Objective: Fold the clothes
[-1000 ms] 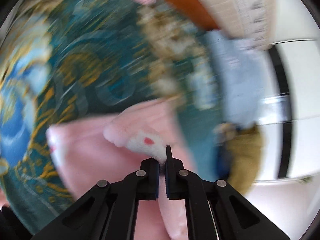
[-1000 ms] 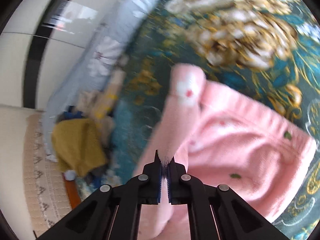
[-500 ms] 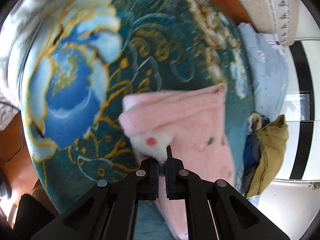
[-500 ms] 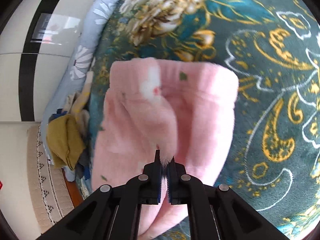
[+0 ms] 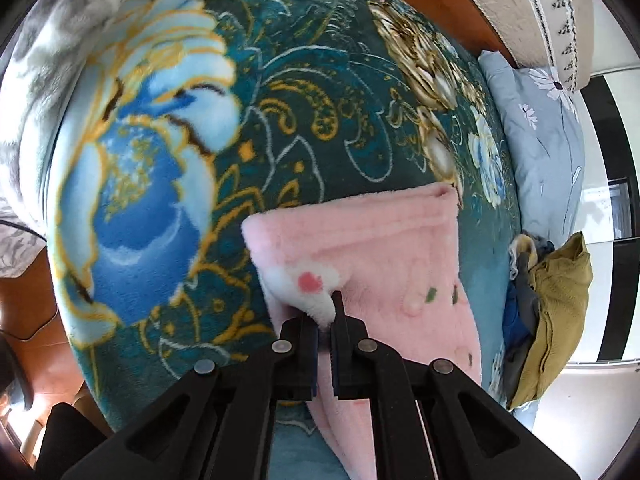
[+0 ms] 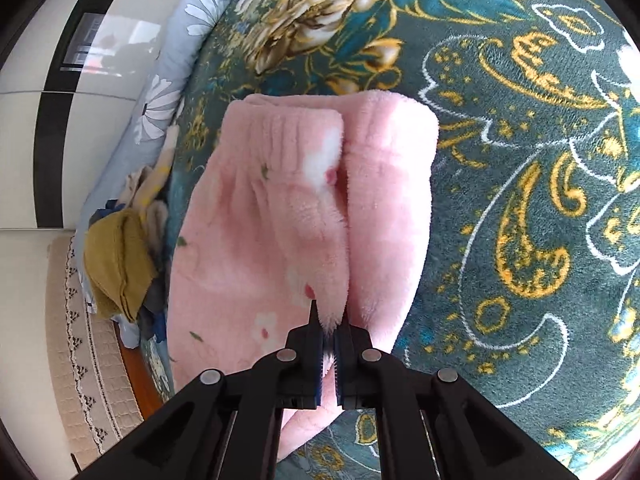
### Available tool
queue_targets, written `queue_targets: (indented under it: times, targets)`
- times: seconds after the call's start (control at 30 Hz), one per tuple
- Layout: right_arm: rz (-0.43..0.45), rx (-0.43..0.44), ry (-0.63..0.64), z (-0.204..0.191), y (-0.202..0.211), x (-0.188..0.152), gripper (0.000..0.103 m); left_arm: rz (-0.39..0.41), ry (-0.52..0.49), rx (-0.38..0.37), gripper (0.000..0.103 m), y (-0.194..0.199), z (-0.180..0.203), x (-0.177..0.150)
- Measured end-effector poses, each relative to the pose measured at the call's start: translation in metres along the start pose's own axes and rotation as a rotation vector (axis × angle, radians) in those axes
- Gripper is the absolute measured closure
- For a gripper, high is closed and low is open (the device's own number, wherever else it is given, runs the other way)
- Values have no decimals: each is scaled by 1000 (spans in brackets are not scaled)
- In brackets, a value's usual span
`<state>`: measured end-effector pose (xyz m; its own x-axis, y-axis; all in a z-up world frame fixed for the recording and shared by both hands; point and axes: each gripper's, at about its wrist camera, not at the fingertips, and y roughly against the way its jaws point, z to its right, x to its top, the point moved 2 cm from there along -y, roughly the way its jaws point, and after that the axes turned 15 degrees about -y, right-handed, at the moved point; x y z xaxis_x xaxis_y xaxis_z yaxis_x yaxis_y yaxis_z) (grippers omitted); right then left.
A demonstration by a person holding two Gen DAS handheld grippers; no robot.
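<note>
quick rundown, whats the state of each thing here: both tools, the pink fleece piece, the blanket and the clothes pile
left tool: shut on a white-patched corner of the pink fleece garment
right tool: pinching a pink edge of the garment
pink fleece garment: folded over itself, lying on the blanket
floral blanket: spread out under the garment
clothes pile: heaped, unfolded, at the blanket's edge
</note>
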<state>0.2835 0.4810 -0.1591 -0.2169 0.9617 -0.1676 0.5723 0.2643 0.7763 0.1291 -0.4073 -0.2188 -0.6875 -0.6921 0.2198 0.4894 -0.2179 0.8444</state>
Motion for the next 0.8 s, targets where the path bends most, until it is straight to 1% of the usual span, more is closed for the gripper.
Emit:
queue_targets:
  times: [0.13, 0.17, 0.2, 0.23, 0.27, 0.37, 0.43, 0.47, 0.5, 0.53, 0.57, 0.6, 0.63, 0.67, 0.7, 0.73, 0.8]
  targets:
    - [1, 19, 18, -8, 4, 2, 92, -3, 54, -15, 99, -2, -5, -1]
    - [15, 24, 21, -10, 6, 5, 85, -2, 57, -15, 99, -2, -4, -2]
    - [31, 28, 23, -11, 9, 7, 71, -2, 56, -13, 99, 0, -3, -2]
    - [46, 39, 13, -14, 10, 11, 62, -2, 53, -9, 99, -1, -1, 0]
    - [61, 52, 0, -16, 12, 15, 58, -2, 50, -7, 99, -1, 0, 0]
    - [88, 64, -69, -18, 9, 29, 58, -2, 52, -6, 99, 1, 1, -1]
    - [85, 58, -114, -20, 4, 36, 58, -2, 56, -7, 99, 1, 0, -2]
    - [86, 60, -111, -25, 5, 38, 64, -1, 57, -9, 99, 2, 1, -1]
    - [87, 63, -101, -31, 8, 39, 78, 1, 57, -11, 99, 3, 1, -1]
    - [89, 67, -91, -37, 11, 40, 85, 8, 55, -15, 99, 5, 2, -1]
    - [90, 71, -81, -43, 13, 40, 91, 32, 55, -31, 99, 10, 4, 1]
    - [91, 74, -70, -49, 16, 41, 94, 67, 62, -60, 99, 17, 5, 2]
    - [95, 150, -45, -56, 27, 40, 94, 102, 71, -92, 99, 24, 6, 4]
    - [101, 248, -11, -60, 42, 37, 94, 133, 71, -113, 99, 30, 7, 6]
    - [107, 346, 25, -63, 57, 33, 95, 153, 52, -109, 99, 36, 10, 8]
    - [129, 368, 60, -62, 68, 30, 95, 154, 29, -88, 99, 37, 12, 8]
    - [129, 242, 44, -43, 58, 33, 95, 98, 11, -28, 99, 25, 10, 5]
